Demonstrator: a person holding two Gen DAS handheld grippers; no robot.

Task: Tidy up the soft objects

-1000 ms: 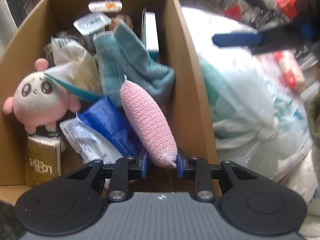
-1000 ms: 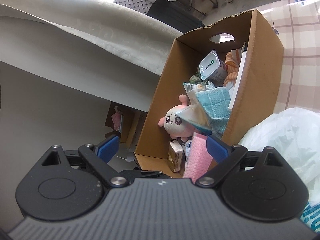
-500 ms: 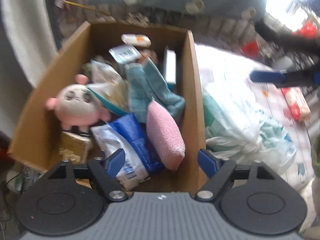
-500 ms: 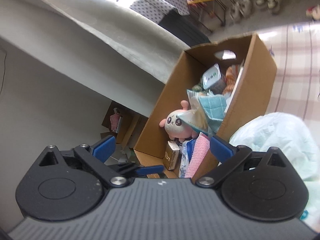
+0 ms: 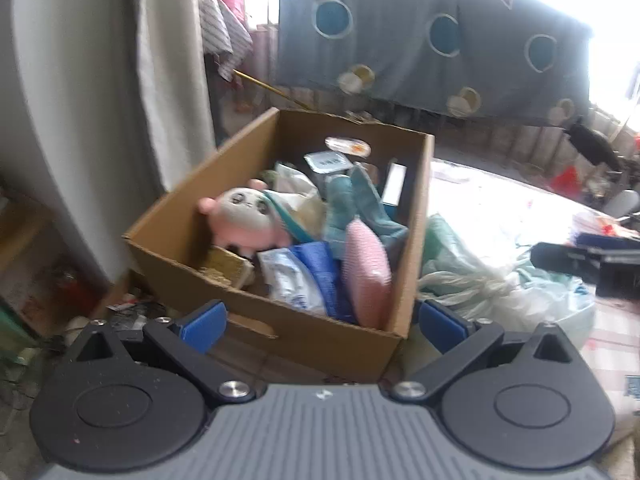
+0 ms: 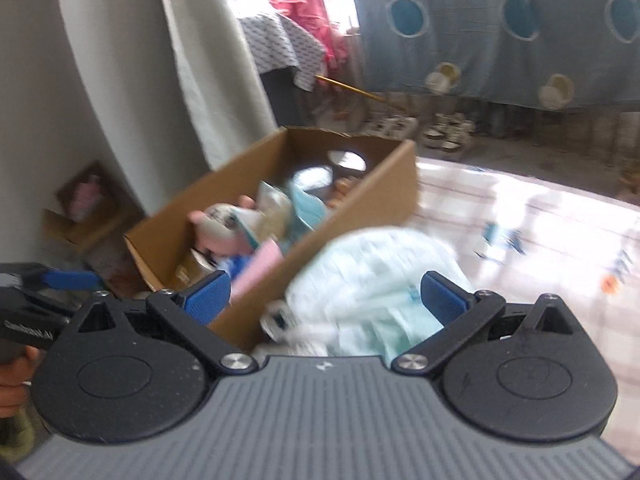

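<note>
- Left gripper [image 5: 322,326]: jaws have just been opening, nothing between them now. Pink sponge [image 5: 366,276] sits in the cardboard box [image 5: 340,340], against its right wall.
- Right gripper [image 6: 324,294]: spread wide, empty, above the plastic bag [image 6: 372,276] beside the box.
- Next pick, probably from the bag: slow down, centre jaws on the bulk.

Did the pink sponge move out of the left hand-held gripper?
Yes. The pink sponge now lies in the cardboard box; the left hand-held gripper has just been opening, empty.
</note>
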